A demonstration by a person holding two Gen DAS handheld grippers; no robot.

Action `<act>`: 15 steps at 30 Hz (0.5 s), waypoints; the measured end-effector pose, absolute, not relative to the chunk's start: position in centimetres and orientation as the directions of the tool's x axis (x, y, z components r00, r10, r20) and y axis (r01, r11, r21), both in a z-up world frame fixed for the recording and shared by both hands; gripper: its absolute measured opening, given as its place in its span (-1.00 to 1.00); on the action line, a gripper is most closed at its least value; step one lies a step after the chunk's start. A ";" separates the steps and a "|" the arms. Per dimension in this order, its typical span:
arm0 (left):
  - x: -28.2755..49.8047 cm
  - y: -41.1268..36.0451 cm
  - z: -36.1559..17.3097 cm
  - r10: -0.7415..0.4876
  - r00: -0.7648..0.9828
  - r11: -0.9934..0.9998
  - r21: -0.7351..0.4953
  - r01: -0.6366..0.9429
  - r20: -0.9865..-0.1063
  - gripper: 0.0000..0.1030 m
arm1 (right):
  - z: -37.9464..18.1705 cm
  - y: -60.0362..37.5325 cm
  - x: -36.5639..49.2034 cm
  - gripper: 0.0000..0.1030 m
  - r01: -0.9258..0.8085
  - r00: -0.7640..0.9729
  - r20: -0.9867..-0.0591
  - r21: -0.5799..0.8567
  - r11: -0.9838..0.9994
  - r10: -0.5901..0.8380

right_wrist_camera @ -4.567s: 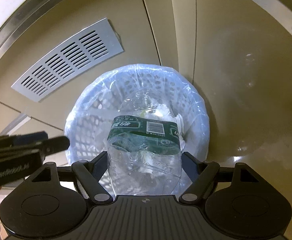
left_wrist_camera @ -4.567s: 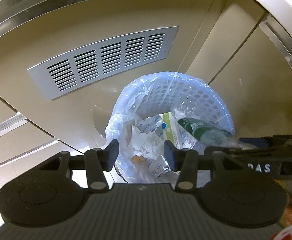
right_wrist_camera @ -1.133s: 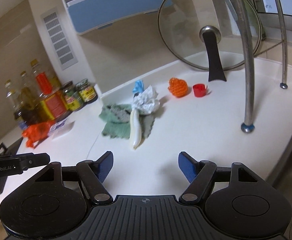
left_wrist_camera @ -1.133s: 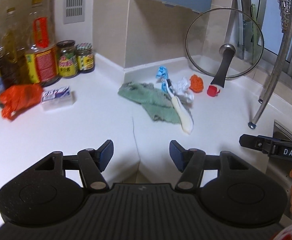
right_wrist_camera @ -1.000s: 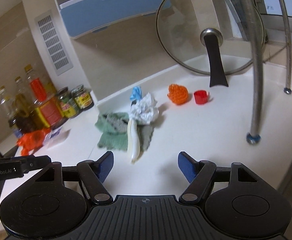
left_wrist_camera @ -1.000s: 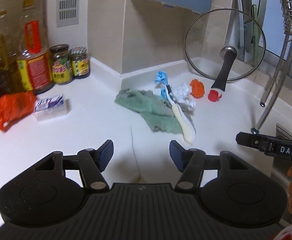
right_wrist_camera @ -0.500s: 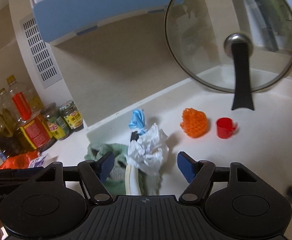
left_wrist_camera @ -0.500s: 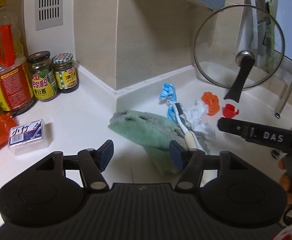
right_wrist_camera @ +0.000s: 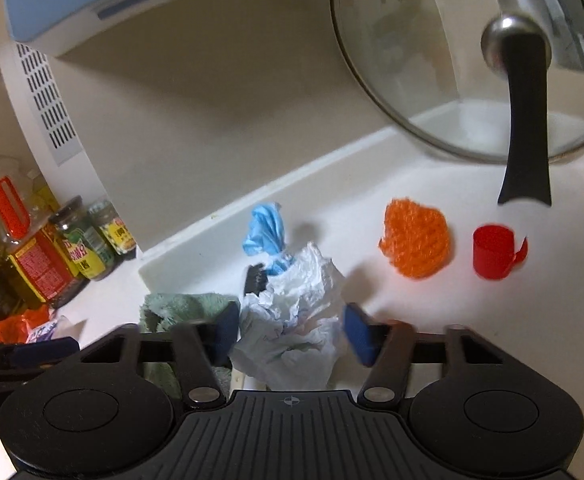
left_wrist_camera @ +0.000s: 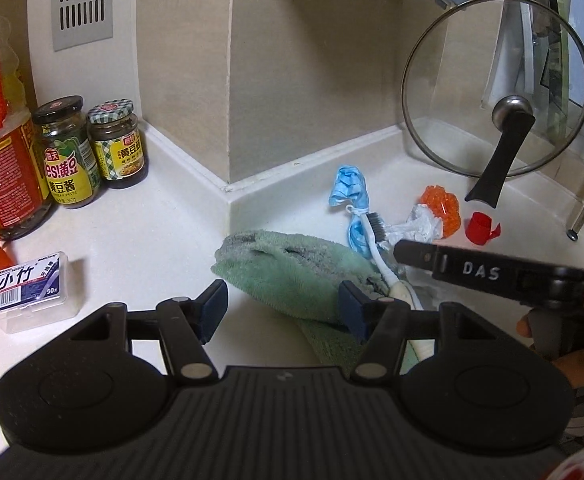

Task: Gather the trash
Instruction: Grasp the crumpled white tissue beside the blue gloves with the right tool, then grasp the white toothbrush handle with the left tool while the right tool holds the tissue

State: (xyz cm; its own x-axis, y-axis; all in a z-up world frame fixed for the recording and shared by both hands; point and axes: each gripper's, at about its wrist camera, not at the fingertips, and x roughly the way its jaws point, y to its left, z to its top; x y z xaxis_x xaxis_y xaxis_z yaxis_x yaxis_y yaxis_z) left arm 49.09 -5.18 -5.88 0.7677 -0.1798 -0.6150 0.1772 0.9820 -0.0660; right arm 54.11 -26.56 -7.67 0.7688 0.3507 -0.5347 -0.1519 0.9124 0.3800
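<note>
Right wrist: one crumpled tissue (right_wrist_camera: 292, 320), two jars (right_wrist_camera: 96, 236), one red cup (right_wrist_camera: 491, 256)

Both wrist cams look down-forward at the counter corner; right sits closer, both catch the glass lid (left_wrist_camera: 495, 92) (right_wrist_camera: 471, 60).

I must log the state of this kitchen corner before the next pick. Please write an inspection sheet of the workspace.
Surface: white countertop, bare in front.
Job's things: crumpled white paper, blue mask, orange mesh, red cap.
Clutter: green cloth, brush lying on it, two jars, oil bottle, small box.
Grippers: left gripper open, empty; right gripper jaws just closing around the paper, contact unclear.
Cables: nothing seen.
Surroundings: glass lid leaning on the wall, wall vent.
</note>
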 end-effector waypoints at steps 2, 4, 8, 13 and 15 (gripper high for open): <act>49.2 -5.2 -5.9 -0.181 0.768 0.982 -0.066 0.179 -0.615 0.13 | -8.0 -26.8 54.3 -0.05 -0.142 0.767 -0.534 0.401 0.905 0.357; 49.3 -5.2 -5.9 -0.184 0.768 0.981 -0.067 0.182 -0.613 0.13 | -8.0 -26.9 54.2 -0.19 -0.142 0.769 -0.532 0.400 0.905 0.355; 49.2 -5.4 -5.8 -0.198 0.762 0.978 -0.073 0.196 -0.616 0.11 | -8.0 -27.4 54.0 -0.50 -0.141 0.769 -0.524 0.417 0.898 0.365; 48.7 -6.2 -5.8 -0.234 0.753 0.969 -0.084 0.233 -0.615 -0.01 | -7.7 -28.5 53.1 -0.70 -0.138 0.788 -0.489 0.454 0.880 0.375; 48.5 -6.6 -5.8 -0.244 0.748 0.966 -0.088 0.243 -0.617 -0.03 | -7.4 -28.9 52.5 -0.71 -0.143 0.796 -0.470 0.465 0.873 0.381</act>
State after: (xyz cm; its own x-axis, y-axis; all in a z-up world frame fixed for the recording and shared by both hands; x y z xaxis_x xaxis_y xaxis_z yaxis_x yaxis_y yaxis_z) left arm 48.45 -6.55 -5.82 0.7479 -0.2444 -0.6171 0.2429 0.9660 -0.0881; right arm 52.49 -28.94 -7.36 0.7965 0.3809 -0.4697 -0.1432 0.8734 0.4655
